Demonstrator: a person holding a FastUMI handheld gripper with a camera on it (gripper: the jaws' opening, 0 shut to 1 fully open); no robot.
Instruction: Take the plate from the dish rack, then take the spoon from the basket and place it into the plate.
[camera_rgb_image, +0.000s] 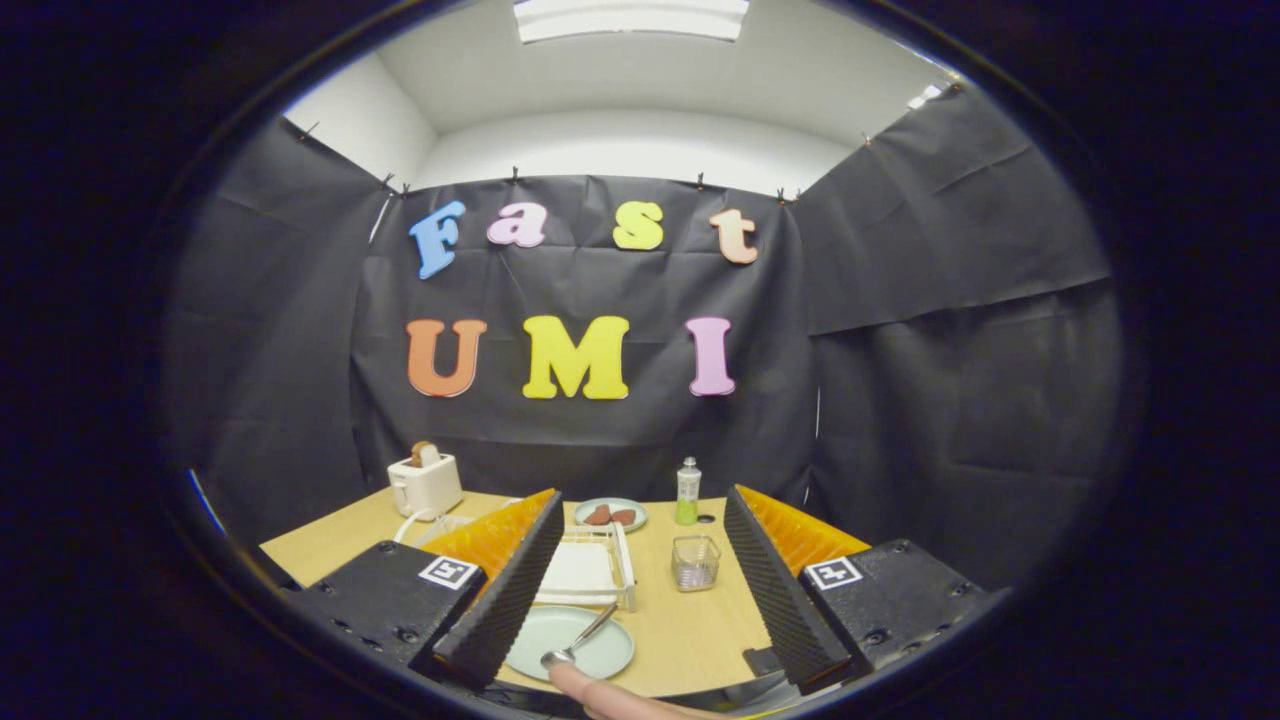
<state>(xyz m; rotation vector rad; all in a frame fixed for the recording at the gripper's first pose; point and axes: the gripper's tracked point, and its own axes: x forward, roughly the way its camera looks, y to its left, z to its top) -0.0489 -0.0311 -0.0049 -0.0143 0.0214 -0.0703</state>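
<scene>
hand-held gripper (640, 640) wide open, holding nothing. spoon (578, 640) lies on plate (570, 642) at 7 o'clock between fingers; dish rack (590, 568) possibly touching at 12. bare tabletop (690, 630) at 3.

Ahead of my 1 gripper (640, 615), fingers spread apart, I count 2 plates: 1 plate (575, 650) holding 1 spoon (580, 638), and 1 far plate (610, 514). Also 1 dish rack (590, 570), 1 basket (695, 562), 1 toaster (425, 484), 1 bottle (688, 492), all on 1 worktop (690, 625).
</scene>
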